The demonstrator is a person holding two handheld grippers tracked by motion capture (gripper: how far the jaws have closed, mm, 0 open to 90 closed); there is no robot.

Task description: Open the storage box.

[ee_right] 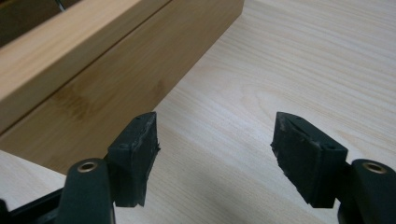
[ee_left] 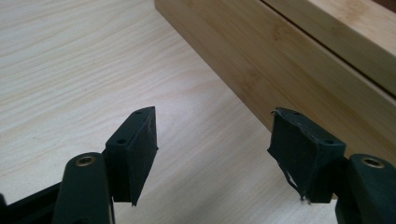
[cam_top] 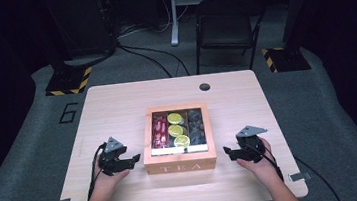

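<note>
Tea box (cam_top: 181,166): wooden, glazed lid shut, mid-table (cam_top: 117,107), sachets visible inside. Left gripper (cam_top: 133,160): just beside the box's left wall, jaws partly apart, nothing between them. Right gripper (cam_top: 227,152): just beside the right wall, jaws likewise partly apart, empty.

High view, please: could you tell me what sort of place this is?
Probably a recording studio or lab: dark surroundings, a lone wooden table on grey carpet, stand bases with hazard-striped tape, and a folding chair behind.

High view overhead; gripper views close, sharing tea box (cam_top: 181,166) sides.
</note>
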